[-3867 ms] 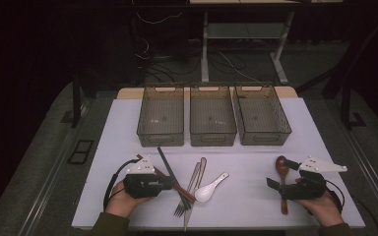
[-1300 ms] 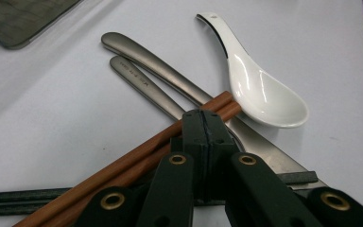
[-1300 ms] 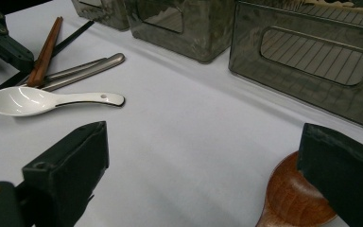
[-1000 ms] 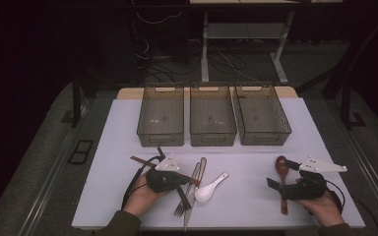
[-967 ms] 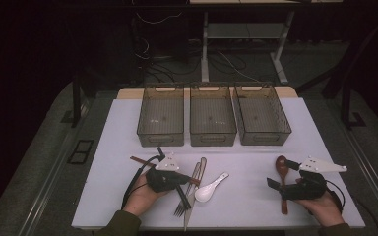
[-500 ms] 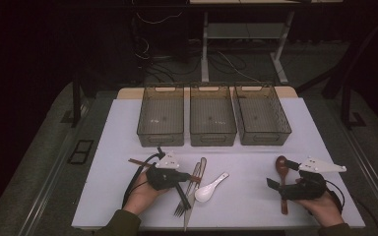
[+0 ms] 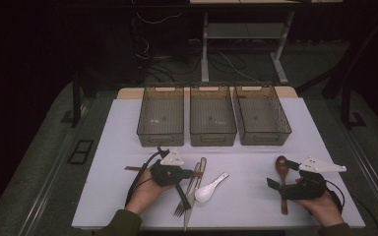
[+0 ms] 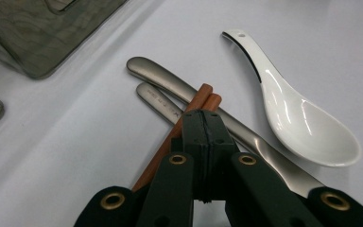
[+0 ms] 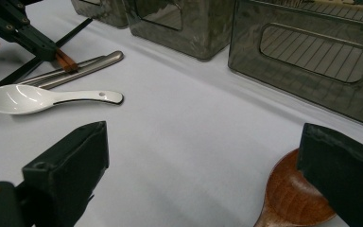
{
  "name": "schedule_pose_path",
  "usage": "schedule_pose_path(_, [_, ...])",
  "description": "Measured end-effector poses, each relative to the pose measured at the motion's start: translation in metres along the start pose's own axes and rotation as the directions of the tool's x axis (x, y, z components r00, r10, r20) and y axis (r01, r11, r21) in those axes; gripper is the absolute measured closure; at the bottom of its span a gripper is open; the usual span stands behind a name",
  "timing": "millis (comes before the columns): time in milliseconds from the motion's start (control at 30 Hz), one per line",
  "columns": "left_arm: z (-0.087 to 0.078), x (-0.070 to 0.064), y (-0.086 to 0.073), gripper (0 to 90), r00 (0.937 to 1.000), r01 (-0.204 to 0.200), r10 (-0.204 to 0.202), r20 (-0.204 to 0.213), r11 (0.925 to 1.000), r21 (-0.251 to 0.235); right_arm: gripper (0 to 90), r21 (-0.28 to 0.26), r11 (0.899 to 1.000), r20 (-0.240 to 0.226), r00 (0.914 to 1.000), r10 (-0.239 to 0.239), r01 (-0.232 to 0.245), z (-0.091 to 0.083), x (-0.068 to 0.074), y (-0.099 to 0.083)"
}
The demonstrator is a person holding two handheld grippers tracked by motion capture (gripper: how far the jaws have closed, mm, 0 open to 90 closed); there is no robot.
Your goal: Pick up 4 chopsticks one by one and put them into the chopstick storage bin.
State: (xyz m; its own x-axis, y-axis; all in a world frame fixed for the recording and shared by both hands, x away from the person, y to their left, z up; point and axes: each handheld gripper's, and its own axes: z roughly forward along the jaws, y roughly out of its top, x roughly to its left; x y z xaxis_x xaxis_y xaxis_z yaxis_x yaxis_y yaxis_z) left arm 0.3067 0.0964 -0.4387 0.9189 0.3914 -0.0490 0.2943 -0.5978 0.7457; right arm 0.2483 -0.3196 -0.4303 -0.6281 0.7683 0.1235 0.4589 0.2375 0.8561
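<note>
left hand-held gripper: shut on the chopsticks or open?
Shut. In the left gripper view the left hand-held gripper has its jaws pressed together, with the brown chopsticks sticking out beyond them over the metal handles.

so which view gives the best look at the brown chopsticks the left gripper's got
The left gripper view: the brown chopsticks poke out past the shut left gripper, side by side over the metal handles. The high view shows them small, sticking out behind the gripper. The right gripper view catches just the tips, far off.
</note>
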Motion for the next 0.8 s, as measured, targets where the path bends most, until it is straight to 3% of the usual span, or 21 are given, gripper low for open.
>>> schedule_pose_path(500, [0.004,0.007,0.003,88.9,0.9999,0.005,-0.005,-0.009,1.0000,-0.007,2.8,0.008,1.000,-0.011,0.9999,-0.009,0.009,0.003,0.002,-0.001])
schedule_pose_path(800, [0.007,0.010,0.005,88.9,0.9999,0.008,-0.008,-0.010,0.9999,-0.009,2.7,0.056,0.996,-0.054,0.9964,-0.065,0.068,0.019,0.013,0.000])
